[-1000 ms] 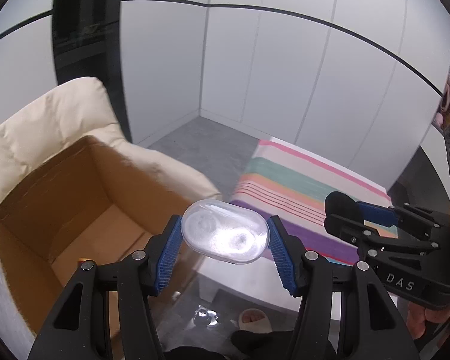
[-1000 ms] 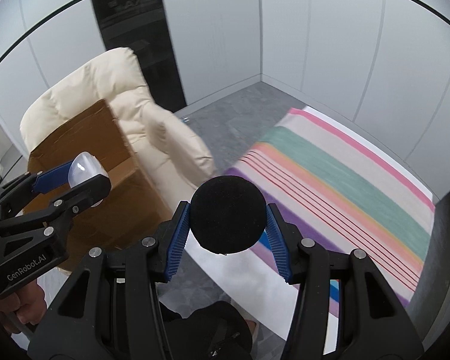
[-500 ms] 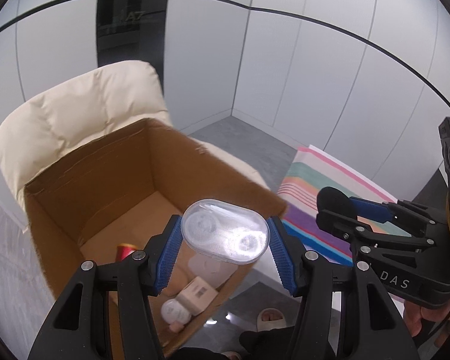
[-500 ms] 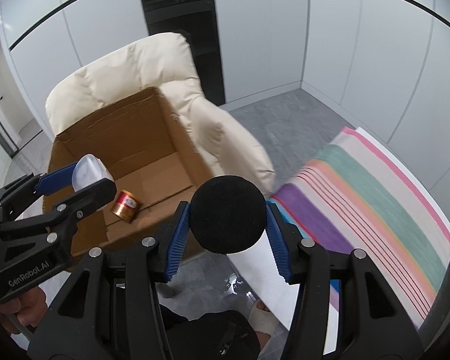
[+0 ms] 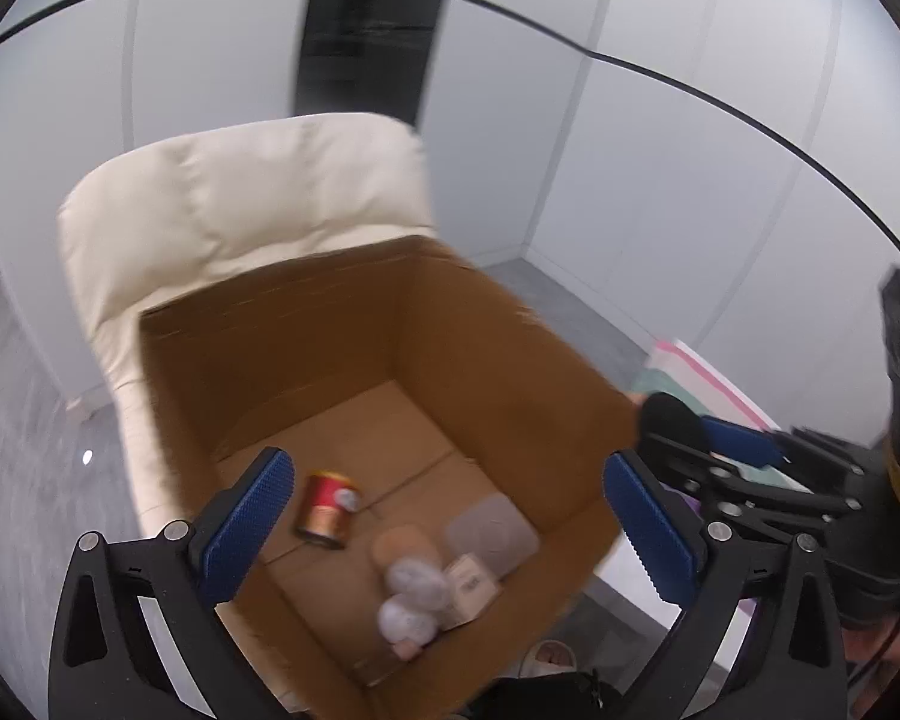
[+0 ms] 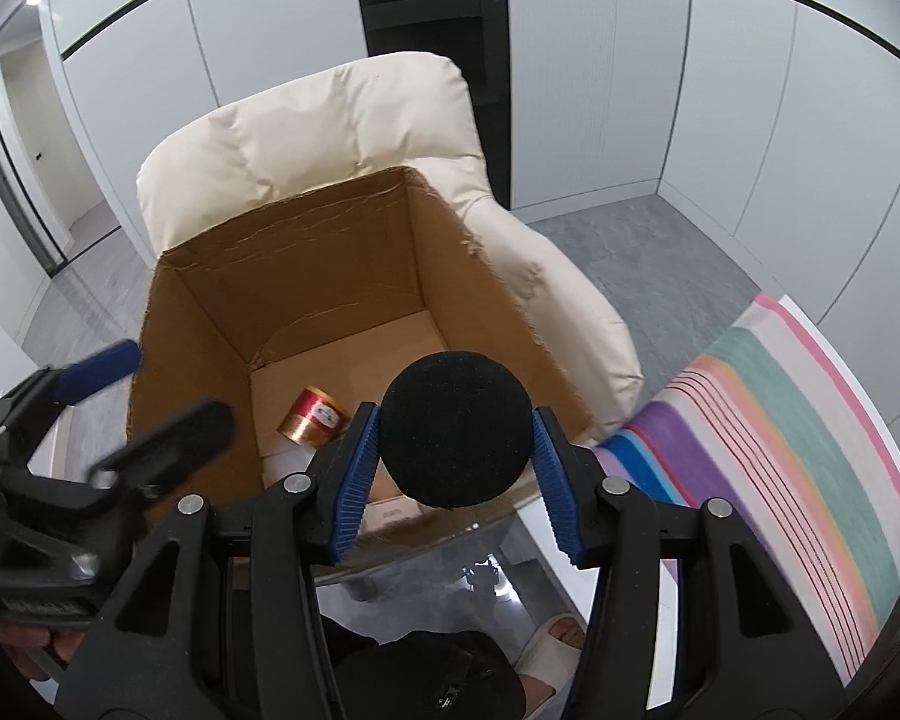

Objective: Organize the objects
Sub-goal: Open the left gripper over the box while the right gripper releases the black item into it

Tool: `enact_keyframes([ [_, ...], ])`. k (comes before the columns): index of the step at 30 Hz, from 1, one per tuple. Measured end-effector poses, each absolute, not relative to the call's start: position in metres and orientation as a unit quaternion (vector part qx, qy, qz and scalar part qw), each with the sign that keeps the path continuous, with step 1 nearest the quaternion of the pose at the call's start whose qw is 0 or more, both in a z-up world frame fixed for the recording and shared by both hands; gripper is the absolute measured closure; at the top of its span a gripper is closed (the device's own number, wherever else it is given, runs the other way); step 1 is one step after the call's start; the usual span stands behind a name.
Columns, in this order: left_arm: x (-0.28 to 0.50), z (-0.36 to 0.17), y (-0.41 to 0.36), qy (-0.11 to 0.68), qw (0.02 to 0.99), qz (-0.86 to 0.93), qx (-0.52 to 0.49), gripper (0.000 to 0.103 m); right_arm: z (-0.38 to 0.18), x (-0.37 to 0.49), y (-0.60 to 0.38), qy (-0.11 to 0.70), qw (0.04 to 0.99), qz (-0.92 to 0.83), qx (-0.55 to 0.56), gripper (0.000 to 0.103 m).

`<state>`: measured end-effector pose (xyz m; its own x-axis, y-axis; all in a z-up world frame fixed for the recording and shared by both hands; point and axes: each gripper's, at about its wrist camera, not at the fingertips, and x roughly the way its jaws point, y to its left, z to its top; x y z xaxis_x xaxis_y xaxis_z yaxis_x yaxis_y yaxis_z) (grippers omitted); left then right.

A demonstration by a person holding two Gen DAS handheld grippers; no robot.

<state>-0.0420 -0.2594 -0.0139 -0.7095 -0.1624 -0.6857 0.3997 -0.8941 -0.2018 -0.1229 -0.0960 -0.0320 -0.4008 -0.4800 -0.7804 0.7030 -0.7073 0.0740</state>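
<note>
From the left wrist, the left gripper point(image 5: 450, 516) hangs over the open cardboard box point(image 5: 510, 330), its jaws opening wide with nothing between them; on the box floor lie a red can point(image 5: 325, 510) and a blurred cluster of pale containers point(image 5: 414, 594). From the right wrist, the right gripper point(image 6: 455, 462) pinches a black foam ball point(image 6: 456, 429) above the box's near edge, the box resting on a cream armchair point(image 6: 330, 120).
</note>
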Motion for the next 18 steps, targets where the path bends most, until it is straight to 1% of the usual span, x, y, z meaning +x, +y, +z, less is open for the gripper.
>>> enact_keyframes([
  [3,-0.038,-0.017,-0.275,0.182,0.174,-0.900,0.356,0.000,-0.033,-0.120,-0.106,0.138,0.364,-0.823,0.414,0.050],
  [18,-0.006,-0.015,-0.307,0.166,0.226,-0.894,0.350,0.000,-0.036,-0.100,-0.153,0.157,0.397,-0.803,0.415,0.050],
])
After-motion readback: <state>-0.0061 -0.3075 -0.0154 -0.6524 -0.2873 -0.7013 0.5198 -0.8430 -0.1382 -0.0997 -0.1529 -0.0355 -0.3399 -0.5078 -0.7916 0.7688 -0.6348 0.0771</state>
